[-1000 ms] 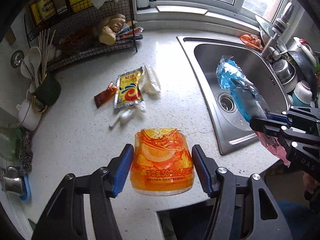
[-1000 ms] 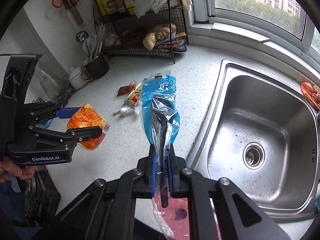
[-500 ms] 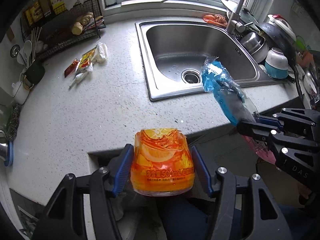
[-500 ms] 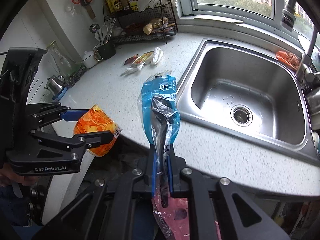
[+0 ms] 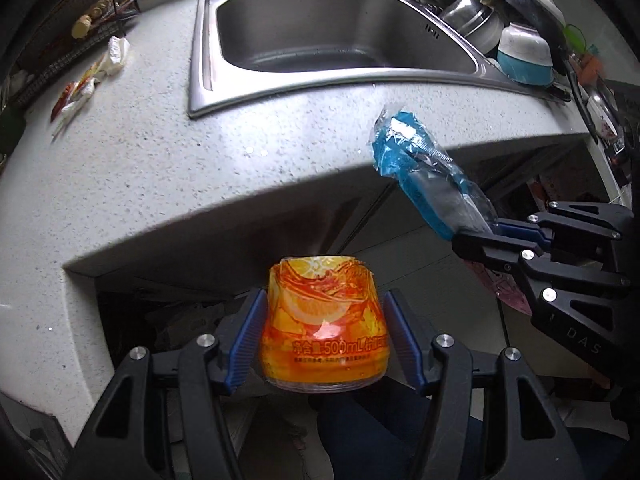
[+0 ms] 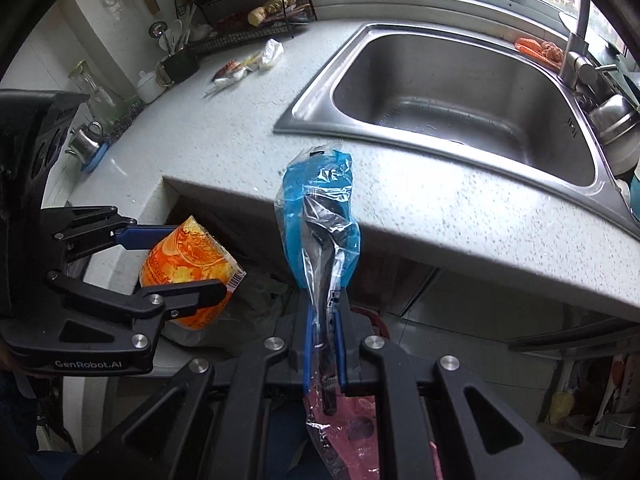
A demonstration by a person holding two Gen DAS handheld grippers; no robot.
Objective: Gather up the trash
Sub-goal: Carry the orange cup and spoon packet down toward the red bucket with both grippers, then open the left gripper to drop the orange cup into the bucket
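My left gripper (image 5: pixel 325 334) is shut on a crushed orange drink bottle (image 5: pixel 325 340) and holds it in front of the counter edge, over a dark gap below; the bottle also shows in the right wrist view (image 6: pixel 188 268). My right gripper (image 6: pixel 322 344) is shut on a blue and clear plastic wrapper (image 6: pixel 318 216), held upright below the counter's front edge; the wrapper shows in the left wrist view (image 5: pixel 424 184) to the right of the bottle. Several wrappers (image 6: pixel 244 66) lie on the counter near the wire rack.
The speckled white counter (image 5: pixel 132 152) holds a steel sink (image 5: pixel 320 32) with dishes (image 5: pixel 524 52) to its right. A wire rack (image 6: pixel 256 12) and a utensil cup (image 6: pixel 178 66) stand at the back. Crumpled bags (image 6: pixel 260 292) lie in the dark space under the counter.
Both grippers have pulled back off the counter and dropped below its front edge, each still holding its piece of trash. The sink and counter now lie farther away and above.
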